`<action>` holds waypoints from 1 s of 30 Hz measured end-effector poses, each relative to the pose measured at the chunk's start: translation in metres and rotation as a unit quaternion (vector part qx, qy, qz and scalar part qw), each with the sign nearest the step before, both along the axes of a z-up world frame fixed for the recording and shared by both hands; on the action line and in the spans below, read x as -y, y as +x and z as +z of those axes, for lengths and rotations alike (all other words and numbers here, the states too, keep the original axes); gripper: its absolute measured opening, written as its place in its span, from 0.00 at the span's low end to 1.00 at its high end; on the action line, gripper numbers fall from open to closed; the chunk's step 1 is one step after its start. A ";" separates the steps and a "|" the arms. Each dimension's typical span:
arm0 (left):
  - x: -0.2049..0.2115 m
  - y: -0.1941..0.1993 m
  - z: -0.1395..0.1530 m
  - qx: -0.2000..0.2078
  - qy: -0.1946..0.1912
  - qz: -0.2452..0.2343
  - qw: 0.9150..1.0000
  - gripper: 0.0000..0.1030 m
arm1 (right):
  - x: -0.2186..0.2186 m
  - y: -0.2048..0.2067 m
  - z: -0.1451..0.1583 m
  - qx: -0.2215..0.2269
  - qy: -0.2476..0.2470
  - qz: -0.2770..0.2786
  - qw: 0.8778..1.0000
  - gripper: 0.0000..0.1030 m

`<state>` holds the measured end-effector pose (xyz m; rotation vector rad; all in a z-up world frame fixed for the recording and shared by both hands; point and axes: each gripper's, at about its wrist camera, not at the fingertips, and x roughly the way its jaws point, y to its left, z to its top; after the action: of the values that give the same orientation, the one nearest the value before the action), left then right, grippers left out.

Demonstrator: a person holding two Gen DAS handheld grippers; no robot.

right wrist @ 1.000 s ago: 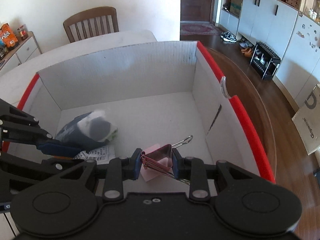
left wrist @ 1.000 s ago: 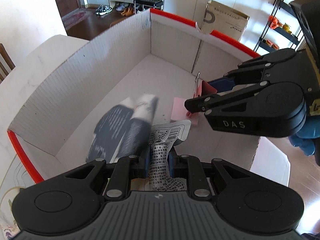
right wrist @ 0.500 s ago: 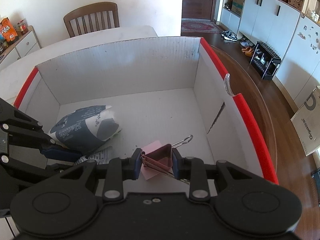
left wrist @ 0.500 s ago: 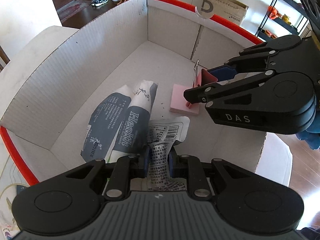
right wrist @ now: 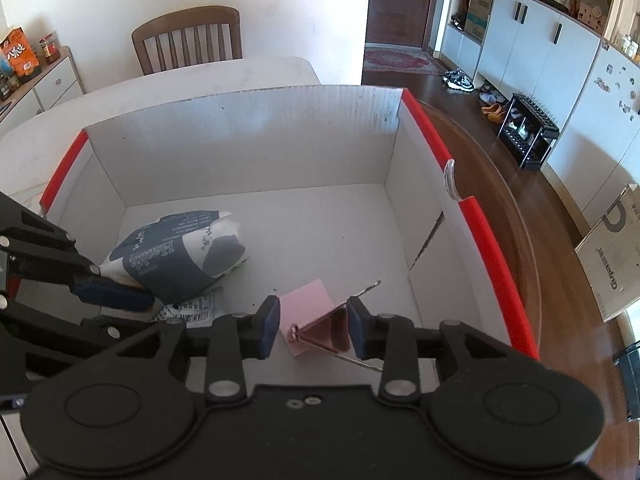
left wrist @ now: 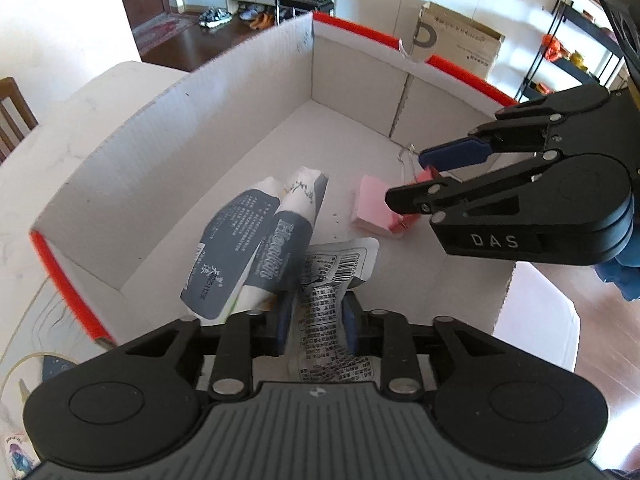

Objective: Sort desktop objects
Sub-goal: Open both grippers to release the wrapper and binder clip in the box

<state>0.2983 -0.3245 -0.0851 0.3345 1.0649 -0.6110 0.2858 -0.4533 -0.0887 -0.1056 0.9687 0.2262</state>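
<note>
A white cardboard box with red rims [left wrist: 224, 128] [right wrist: 248, 152] stands on the table. Inside lie a grey-and-white tissue pack [left wrist: 256, 240] [right wrist: 172, 256], a pink sticky-note pad [left wrist: 370, 206] [right wrist: 306, 300] and a printed silver sachet [left wrist: 328, 300] [right wrist: 196, 308]. My left gripper [left wrist: 314, 320] has its jaws parted a little, with the sachet between them. My right gripper [right wrist: 314, 324] [left wrist: 412, 176] is open over the box; a pink binder clip [right wrist: 336, 330] [left wrist: 412, 200] lies between its jaws, leaning against the pad.
A wooden chair [right wrist: 188, 38] stands behind the white table [right wrist: 200, 84]. A cardboard carton [left wrist: 456, 44] and shoe rack [right wrist: 524, 136] are on the floor beyond. A snack bag and jars [right wrist: 24, 56] sit on a sideboard at left.
My right gripper opened and let go of the binder clip, which now rests in the box. My left gripper's jaws spread slightly around the sachet. The tissue pack settled on the box floor.
</note>
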 end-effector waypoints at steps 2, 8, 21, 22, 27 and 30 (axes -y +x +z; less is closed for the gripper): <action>-0.004 -0.003 0.004 0.007 -0.006 0.005 1.000 0.35 | 0.000 -0.002 0.003 0.003 -0.001 0.000 1.000 0.39; -0.020 -0.010 0.017 0.021 -0.040 0.021 0.999 0.71 | 0.000 -0.010 0.016 0.017 0.010 -0.007 1.000 0.49; -0.049 -0.048 0.057 0.058 -0.098 0.027 0.993 0.71 | -0.006 -0.039 0.052 0.050 0.025 -0.013 0.998 0.61; -0.053 -0.050 0.059 0.061 -0.103 0.032 0.992 0.71 | -0.009 -0.042 0.056 0.053 0.024 -0.011 0.998 0.61; -0.078 -0.065 0.075 0.085 -0.117 0.050 0.988 0.71 | -0.028 -0.062 0.077 0.069 0.020 0.001 0.997 0.62; -0.094 -0.074 0.083 0.091 -0.126 0.060 0.986 0.71 | -0.040 -0.072 0.087 0.072 0.025 0.003 0.997 0.62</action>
<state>0.2245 -0.2302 -0.0024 0.1021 0.8153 -0.5871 0.2137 -0.4131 -0.0021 -0.0772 0.8194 0.2448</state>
